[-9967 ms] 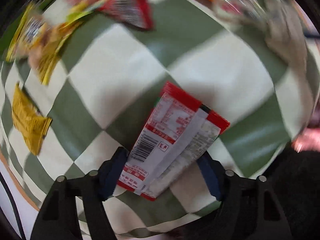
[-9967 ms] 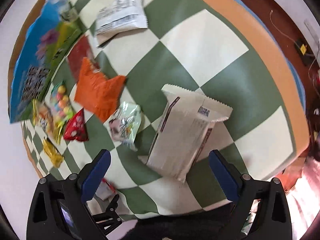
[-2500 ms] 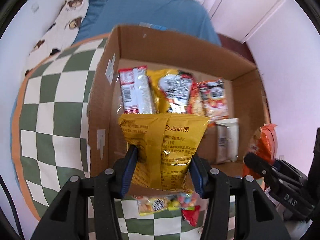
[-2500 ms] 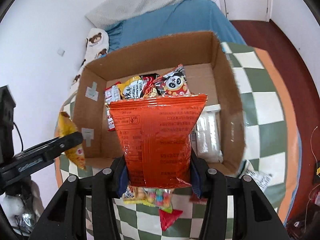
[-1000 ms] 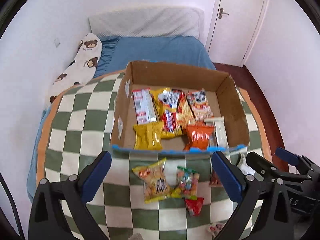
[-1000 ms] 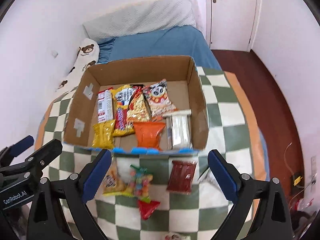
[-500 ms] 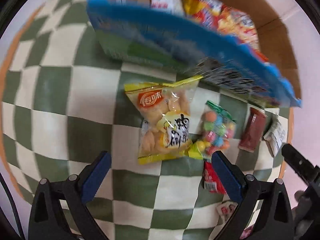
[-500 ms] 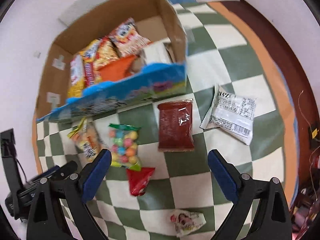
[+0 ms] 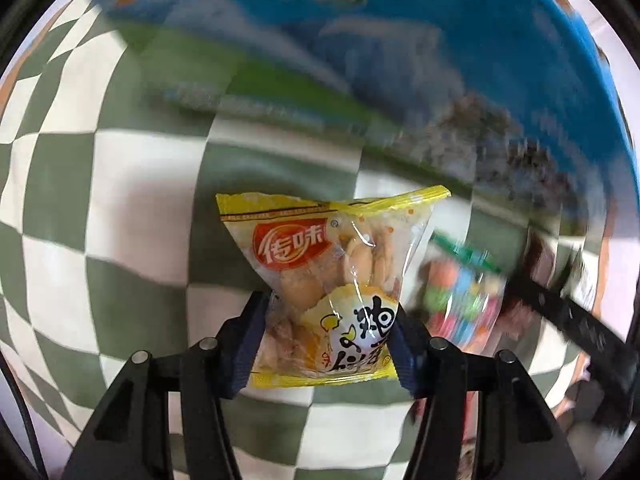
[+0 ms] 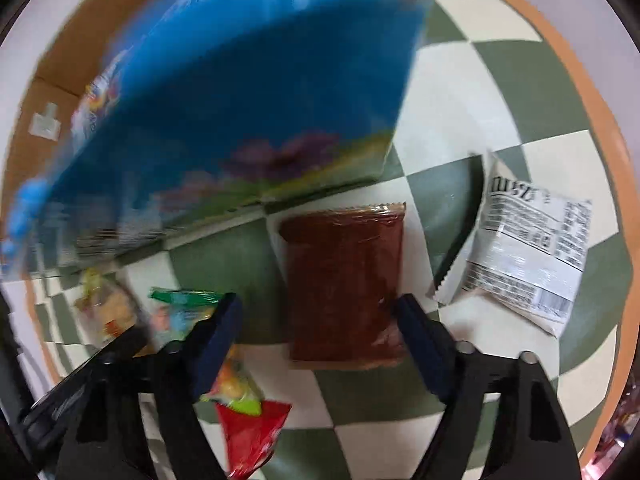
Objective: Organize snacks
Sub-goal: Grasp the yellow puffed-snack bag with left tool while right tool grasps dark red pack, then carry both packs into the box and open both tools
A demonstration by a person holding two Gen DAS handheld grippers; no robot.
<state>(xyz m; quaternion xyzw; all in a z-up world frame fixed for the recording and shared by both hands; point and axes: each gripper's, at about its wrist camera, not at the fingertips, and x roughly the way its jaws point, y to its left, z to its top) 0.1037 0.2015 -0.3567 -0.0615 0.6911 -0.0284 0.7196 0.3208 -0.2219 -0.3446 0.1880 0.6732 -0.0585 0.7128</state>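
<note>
Right now the task turns on two loose packets, each lying straight ahead of its own claw on the green-and-cream checked cloth [image 10: 452,92]. Nearest the left gripper [image 9: 326,338] is the clear-and-yellow bag of pale biscuits with a red oval logo [image 9: 332,280]: its long axis runs along the fingers, its lower half sits between the two blue pads [image 9: 254,336], and both pads press its sides, pinching it to a waist. I judge that bag gripped, though whether it has left the cloth I cannot tell.

The flat dark-red foil pouch [image 10: 344,280] lies lengthwise ahead of the right gripper [image 10: 318,320], its near end between the fingers. The right fingertip touches its edge; the left one stands off with bare cloth between, so this claw is half open and holds nothing. It needs only to close across the pouch's short width.

Beyond both stands the cardboard box with a blue printed front wall [image 10: 224,92], close behind the packets. Left of the pouch lie a blurred bag of coloured sweets [image 10: 180,312] and a small red packet [image 10: 252,436]; to its right, apart from it, a white printed sachet [image 10: 528,252].
</note>
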